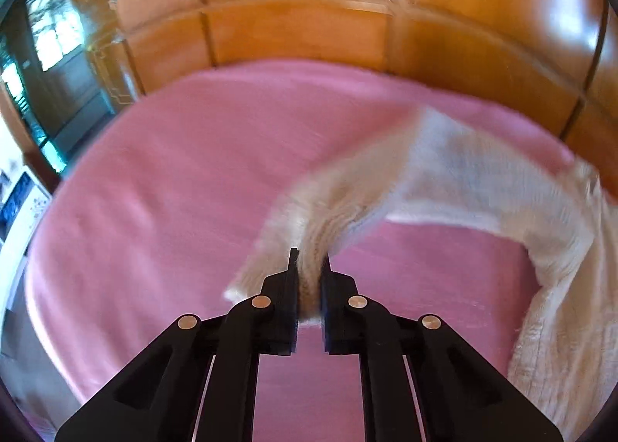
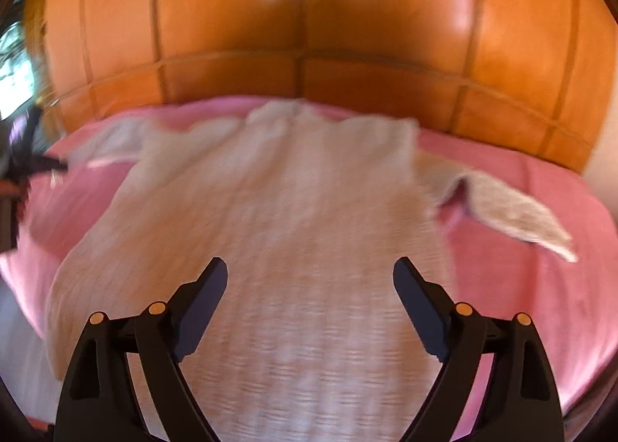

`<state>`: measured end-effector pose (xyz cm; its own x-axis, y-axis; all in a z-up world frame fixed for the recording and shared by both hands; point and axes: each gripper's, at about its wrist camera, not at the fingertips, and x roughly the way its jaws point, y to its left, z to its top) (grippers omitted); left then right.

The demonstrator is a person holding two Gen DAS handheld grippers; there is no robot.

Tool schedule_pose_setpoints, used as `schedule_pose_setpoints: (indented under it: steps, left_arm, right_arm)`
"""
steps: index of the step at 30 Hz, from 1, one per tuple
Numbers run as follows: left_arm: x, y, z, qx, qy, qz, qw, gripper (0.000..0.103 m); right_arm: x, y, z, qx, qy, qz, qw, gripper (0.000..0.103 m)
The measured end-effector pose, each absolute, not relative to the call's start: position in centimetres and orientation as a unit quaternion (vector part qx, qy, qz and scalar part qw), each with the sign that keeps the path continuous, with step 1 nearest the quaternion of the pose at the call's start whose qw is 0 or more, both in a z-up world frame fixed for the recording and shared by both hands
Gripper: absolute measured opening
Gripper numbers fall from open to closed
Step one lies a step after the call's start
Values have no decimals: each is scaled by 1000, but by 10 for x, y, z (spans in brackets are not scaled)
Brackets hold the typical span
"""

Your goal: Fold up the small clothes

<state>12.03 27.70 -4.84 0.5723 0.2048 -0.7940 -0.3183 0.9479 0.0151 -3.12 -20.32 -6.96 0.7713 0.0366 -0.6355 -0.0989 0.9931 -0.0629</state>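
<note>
Glossy orange-brown wooden headboard [image 2: 309, 36], panelled, across the whole back of both views. Below it, pink bedsheet [image 1: 174, 171] spread over the mattress, filling the middle of each picture. At the far left of the left wrist view, dark window [image 1: 54, 55] with bright panes, blurred.

On the sheet, cream knitted sweater [image 2: 278, 210], ribbed, laid flat with its neck toward the headboard and its hem nearest the right wrist camera. One sleeve [image 2: 513, 210] flung out to the right across the pink, cuff pointing away from the body. Opposite sleeve [image 1: 320, 218] stretched out to the left, lifted off the sheet and drawn taut into a bunched strand.

Left gripper [image 1: 309, 268] clamped tight on that lifted sleeve, fabric pinched between the two black fingers [image 1: 291, 287], the cuff end poking out just beside the left finger. Seen also as a dark blur at the left edge of the right wrist view.

Right gripper [image 2: 309, 276] spread wide above the lower body of the sweater, nothing between its fingers [image 2: 204, 306], pads clear of the knit.
</note>
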Motion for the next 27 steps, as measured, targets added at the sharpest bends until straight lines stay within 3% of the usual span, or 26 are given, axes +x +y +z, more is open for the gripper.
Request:
schedule_pose_setpoints:
  steps: [6,11,15,21,27]
  left_arm:
    - [61,370,-9,-123,427,211,871,7]
    - [36,419,-29,-130,481,247,831,6]
    - [49,401,-67,-33,567,234,789,6]
    - [10,351,-29,-27,486,47,872,6]
    - [-77,296,-24,-44,477,-77,874,6]
  right_arm:
    - [-6,-177,-123,-33,408,81,909,86]
    - [-5,-175,-143,-40,415,77,906,89]
    - [-3,-177,-143,-40,418,78,904,89]
    - [40,-173,-107,-11,419,129,899,86]
    - [120,-124,-69,1,404,204,892,71]
